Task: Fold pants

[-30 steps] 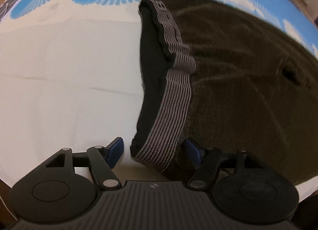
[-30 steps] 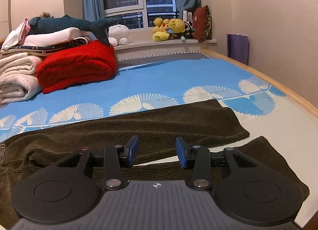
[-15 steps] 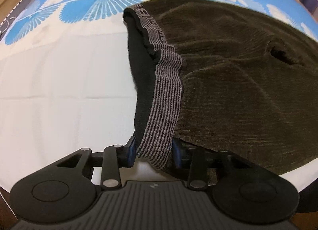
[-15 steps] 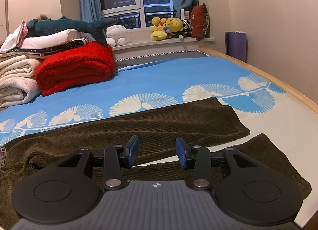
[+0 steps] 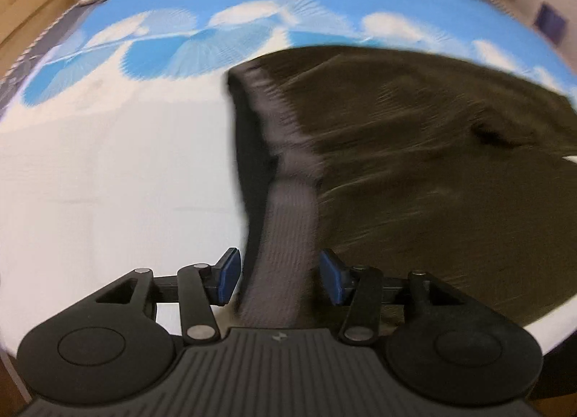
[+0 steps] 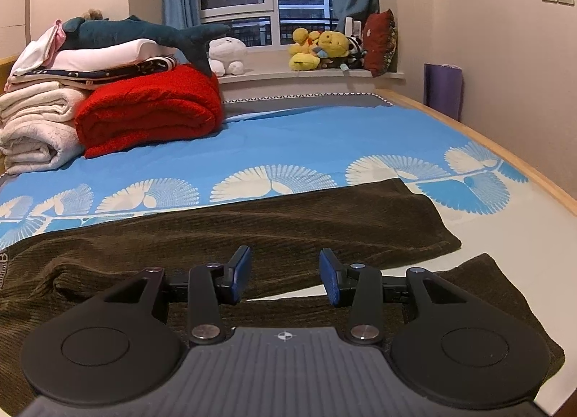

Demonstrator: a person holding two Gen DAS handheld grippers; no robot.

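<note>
Dark olive corduroy pants (image 5: 414, 150) lie spread on the bed, with a grey striped waistband (image 5: 288, 208) running toward the left camera. My left gripper (image 5: 279, 278) is open, its blue pads on either side of the waistband's near end and apart from it. In the right wrist view the two pant legs (image 6: 274, 229) stretch to the right, the near one under my right gripper (image 6: 285, 276), which is open and empty just above the cloth.
The bed sheet (image 6: 306, 136) is blue with white fan prints, white at the near side. A red blanket (image 6: 148, 110) and folded white bedding (image 6: 36, 121) are stacked at the back left. Plush toys (image 6: 324, 49) sit on the windowsill. The wooden bed edge (image 6: 505, 150) runs along the right.
My left gripper closed on the waistband half a second ago and now stands open again, with the view tilted up and blurred by motion. The right gripper has barely moved.
</note>
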